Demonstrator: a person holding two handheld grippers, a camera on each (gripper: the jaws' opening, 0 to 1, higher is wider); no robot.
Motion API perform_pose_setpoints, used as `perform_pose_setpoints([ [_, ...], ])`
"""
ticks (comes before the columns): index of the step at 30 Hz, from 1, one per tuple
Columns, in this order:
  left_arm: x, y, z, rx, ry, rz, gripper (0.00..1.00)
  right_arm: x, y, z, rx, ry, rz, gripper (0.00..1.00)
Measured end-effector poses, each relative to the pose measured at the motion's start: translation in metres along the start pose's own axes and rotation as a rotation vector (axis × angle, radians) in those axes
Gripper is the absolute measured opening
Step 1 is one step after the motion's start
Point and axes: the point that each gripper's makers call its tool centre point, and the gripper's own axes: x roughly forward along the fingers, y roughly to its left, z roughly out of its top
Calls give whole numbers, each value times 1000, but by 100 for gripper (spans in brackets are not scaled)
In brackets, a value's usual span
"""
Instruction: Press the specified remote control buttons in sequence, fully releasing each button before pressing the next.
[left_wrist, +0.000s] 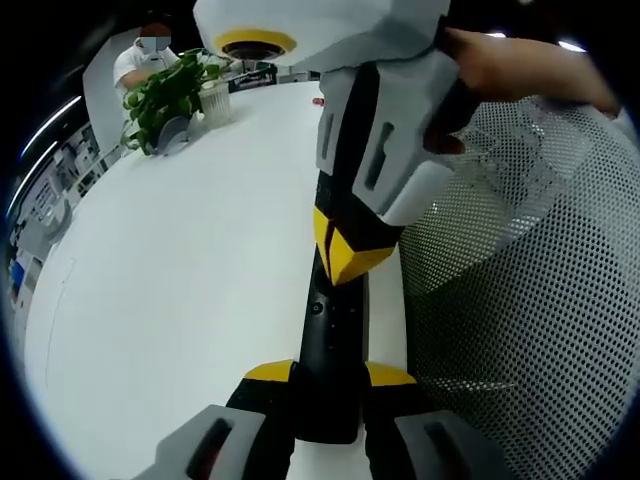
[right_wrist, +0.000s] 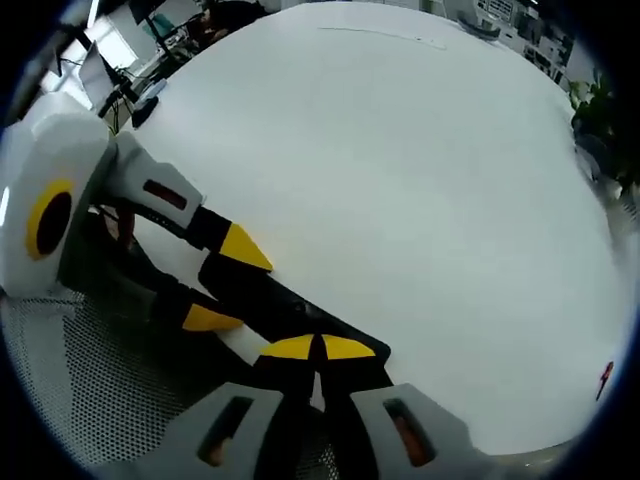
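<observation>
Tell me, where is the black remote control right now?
In the left gripper view the remote control lies at the white table's edge, clamped by the left tool, the right tool touching its top.

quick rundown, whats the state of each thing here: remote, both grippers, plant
remote: lying at the table's edge, clamped at one end by the left gripper
left gripper: shut on the remote
right gripper: tips closed together, pressing down on the remote
potted plant: upright at the far side of the white table

You get bright, even overhead light on the white table (left_wrist: 180, 280) — soft shadows, mild glare, strong fisheye bending toward frame edges.
</observation>
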Motion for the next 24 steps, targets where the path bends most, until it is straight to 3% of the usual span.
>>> perform_pose_setpoints([
  [7,0,0,0,1,-5,-1,25,-1,-1,-1,89,-6,36,0],
  [17,0,0,0,-4,-4,-4,25,0,0,0,40,-8,20,0],
  [24,0,0,0,-4,-7,-2,25,-1,-2,-1,132,-10,52,0],
])
